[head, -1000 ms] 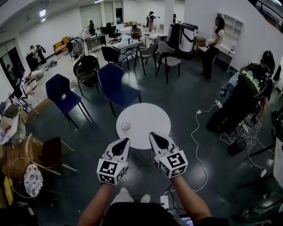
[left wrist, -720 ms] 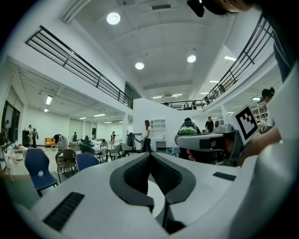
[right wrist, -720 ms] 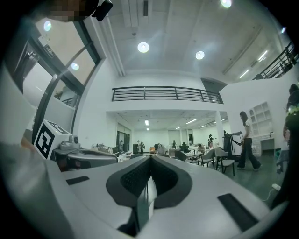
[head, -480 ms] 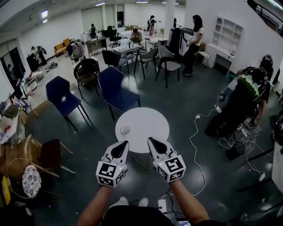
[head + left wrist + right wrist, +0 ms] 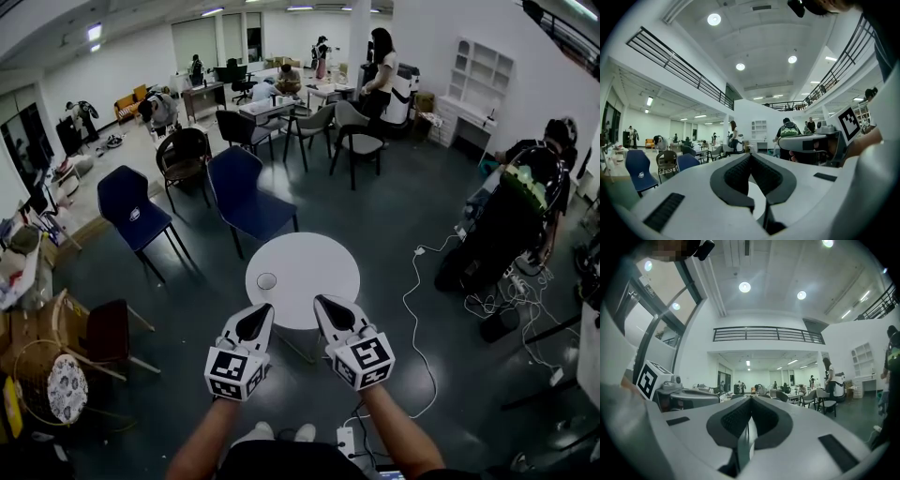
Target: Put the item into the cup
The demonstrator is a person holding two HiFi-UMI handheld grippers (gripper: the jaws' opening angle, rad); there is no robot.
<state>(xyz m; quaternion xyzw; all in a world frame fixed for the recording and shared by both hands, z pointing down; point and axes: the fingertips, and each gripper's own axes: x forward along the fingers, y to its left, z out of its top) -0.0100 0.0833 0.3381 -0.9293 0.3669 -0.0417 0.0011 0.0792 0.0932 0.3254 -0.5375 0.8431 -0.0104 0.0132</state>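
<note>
A small pale cup (image 5: 267,280) stands on the left part of a round white table (image 5: 319,258). In the head view my left gripper (image 5: 267,307) hovers at the table's near edge, just short of the cup, with its jaws shut. My right gripper (image 5: 319,300) hangs beside it over the near edge, jaws also together. Along the left gripper (image 5: 751,154) the pads meet at the tip with nothing between them. On the right gripper (image 5: 751,398) the tips meet too. A thin pale sliver shows lower between its pads; I cannot tell whether it is an object. No loose item shows on the table.
Two blue chairs (image 5: 246,192) (image 5: 131,206) stand beyond the table, with grey chairs and desks further back. A white cable (image 5: 412,300) trails across the dark floor at the right. A wicker chair (image 5: 47,375) and clutter sit at the left. Several people are around the room.
Both grippers hold nearly the same place, a touch lower in view. At the back a standing person has walked from right to left.
</note>
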